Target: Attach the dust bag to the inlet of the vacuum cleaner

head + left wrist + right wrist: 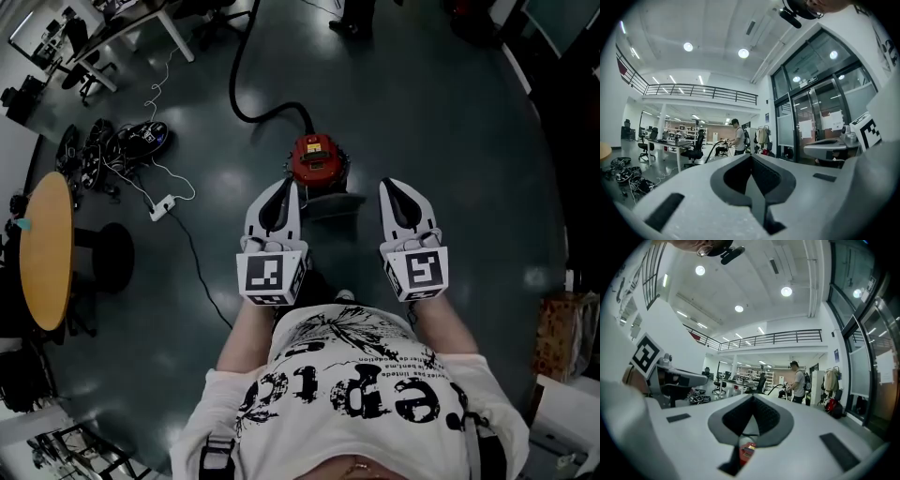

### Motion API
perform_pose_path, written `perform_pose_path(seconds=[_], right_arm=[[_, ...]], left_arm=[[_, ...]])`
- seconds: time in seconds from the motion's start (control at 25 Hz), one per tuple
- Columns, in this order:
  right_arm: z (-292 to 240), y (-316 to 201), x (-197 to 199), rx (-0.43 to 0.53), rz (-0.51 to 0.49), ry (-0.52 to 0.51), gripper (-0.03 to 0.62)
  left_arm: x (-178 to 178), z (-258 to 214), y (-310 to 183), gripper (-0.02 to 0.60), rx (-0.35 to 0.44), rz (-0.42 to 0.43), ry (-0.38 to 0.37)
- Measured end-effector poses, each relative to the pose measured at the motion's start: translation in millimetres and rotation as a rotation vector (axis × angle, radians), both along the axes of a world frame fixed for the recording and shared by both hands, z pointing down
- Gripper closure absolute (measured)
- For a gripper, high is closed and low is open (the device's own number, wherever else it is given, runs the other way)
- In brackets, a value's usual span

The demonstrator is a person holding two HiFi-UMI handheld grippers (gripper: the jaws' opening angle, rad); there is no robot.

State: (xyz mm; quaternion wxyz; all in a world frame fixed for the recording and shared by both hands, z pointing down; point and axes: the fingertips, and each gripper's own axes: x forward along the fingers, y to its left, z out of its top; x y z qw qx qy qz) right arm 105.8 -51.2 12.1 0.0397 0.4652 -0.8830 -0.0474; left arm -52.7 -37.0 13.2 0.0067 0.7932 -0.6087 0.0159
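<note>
The red-topped vacuum cleaner [317,159] stands on the dark floor, with its black hose [246,94] curving away toward the top. I cannot make out a dust bag in any view. My left gripper [285,185] and right gripper [395,186] are held side by side above the floor, one on each side of the vacuum, pointing level. Both are shut and hold nothing. In the left gripper view the left gripper [751,156] has its jaws together. In the right gripper view the right gripper [752,397] looks the same, and the vacuum [747,451] shows red through a gap below the jaws.
A round wooden table [45,248] and a black stool [105,255] stand at the left. A white power strip [163,206] with its cord and a heap of cables [120,143] lie on the floor. A cardboard box [559,334] sits at the right. A person [738,139] stands far off by desks.
</note>
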Motion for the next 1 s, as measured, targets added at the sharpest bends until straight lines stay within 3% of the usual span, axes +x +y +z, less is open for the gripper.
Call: perform_pose_path(seconds=[0.28, 0.72, 1.0], right_arm=[[4, 3, 8, -0.027, 0.003, -0.019, 0.592], [18, 3, 12, -0.051, 0.007, -0.017, 0.592], [24, 2, 14, -0.059, 0.006, -0.004, 0.592]], left_arm=[[16, 11, 6, 0.578, -0.040, -0.001, 0.035], [6, 25, 5, 0.578, -0.095, -0.066, -0.002], [10, 30, 6, 0.578, -0.101, -0.058, -0.012]])
